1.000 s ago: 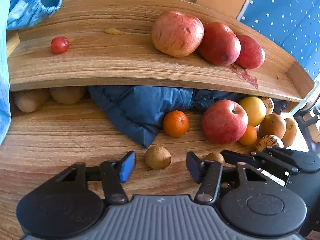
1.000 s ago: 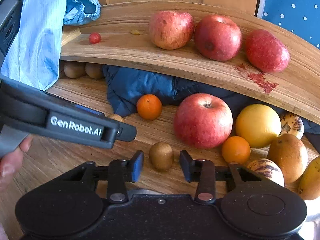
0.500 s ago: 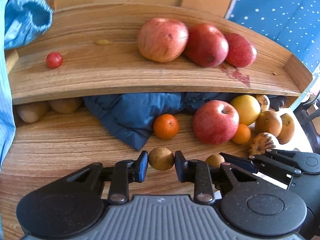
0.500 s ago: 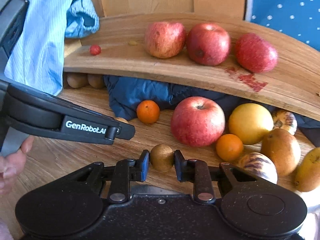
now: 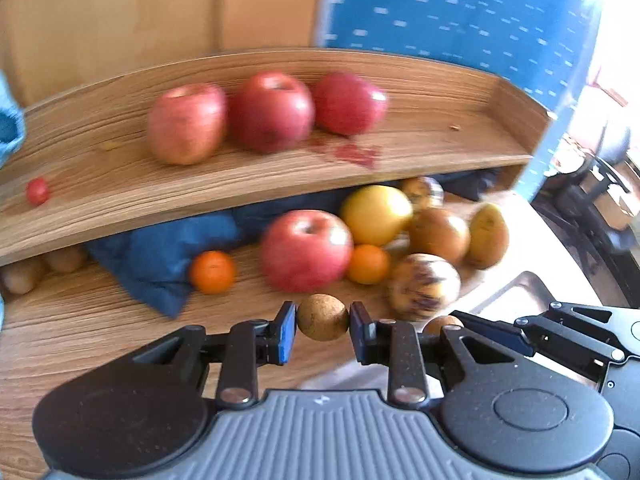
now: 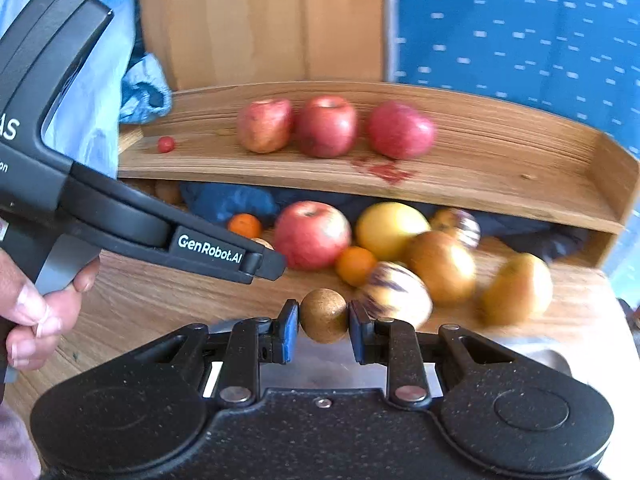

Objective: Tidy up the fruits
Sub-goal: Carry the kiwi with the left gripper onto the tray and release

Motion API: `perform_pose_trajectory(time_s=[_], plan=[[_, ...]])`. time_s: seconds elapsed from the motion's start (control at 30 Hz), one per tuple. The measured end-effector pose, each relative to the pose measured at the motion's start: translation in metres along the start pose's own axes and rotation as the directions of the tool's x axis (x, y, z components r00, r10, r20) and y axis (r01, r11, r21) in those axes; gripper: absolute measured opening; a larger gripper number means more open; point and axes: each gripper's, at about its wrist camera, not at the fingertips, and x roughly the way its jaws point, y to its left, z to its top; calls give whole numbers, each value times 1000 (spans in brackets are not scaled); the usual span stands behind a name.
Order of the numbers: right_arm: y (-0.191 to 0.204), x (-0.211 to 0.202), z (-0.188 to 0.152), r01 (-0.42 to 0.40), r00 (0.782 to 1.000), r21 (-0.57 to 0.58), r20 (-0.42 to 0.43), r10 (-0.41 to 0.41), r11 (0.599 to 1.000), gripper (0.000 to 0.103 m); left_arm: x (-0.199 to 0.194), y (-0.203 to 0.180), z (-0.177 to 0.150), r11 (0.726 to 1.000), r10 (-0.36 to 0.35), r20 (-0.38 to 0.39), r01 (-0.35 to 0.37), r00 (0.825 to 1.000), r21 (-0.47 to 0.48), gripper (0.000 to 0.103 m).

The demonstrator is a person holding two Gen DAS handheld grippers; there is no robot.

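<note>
— Left gripper (image 5: 323, 325)?
— Clamped on a small brown fruit (image 5: 322, 317), lifted above the wooden table (image 5: 80, 332).
— Right gripper (image 6: 323, 325)?
— Pinching another brown fruit (image 6: 323, 315), near the striped melon (image 6: 394, 295).
— Long axis?
— Round; cannot tell.

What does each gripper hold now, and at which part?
Each holds a small brown round fruit by its sides: left gripper one, right gripper another.

Red apples (image 5: 306, 250), blue dotted backdrop (image 5: 460, 12)
</note>
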Motion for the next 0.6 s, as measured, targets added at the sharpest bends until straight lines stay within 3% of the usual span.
perform_pose_trajectory(time_s=[0.37,0.6], plan=[[-60,-70,-38,169,985,106,-50,-165,980,28,13,-102,-9,983,-133,-37,136,990,121,31],[-91,-95,-70,221,973,145,-103,-207,965,28,26,-157,-22,966,-186,-87,198,979,168,31]])
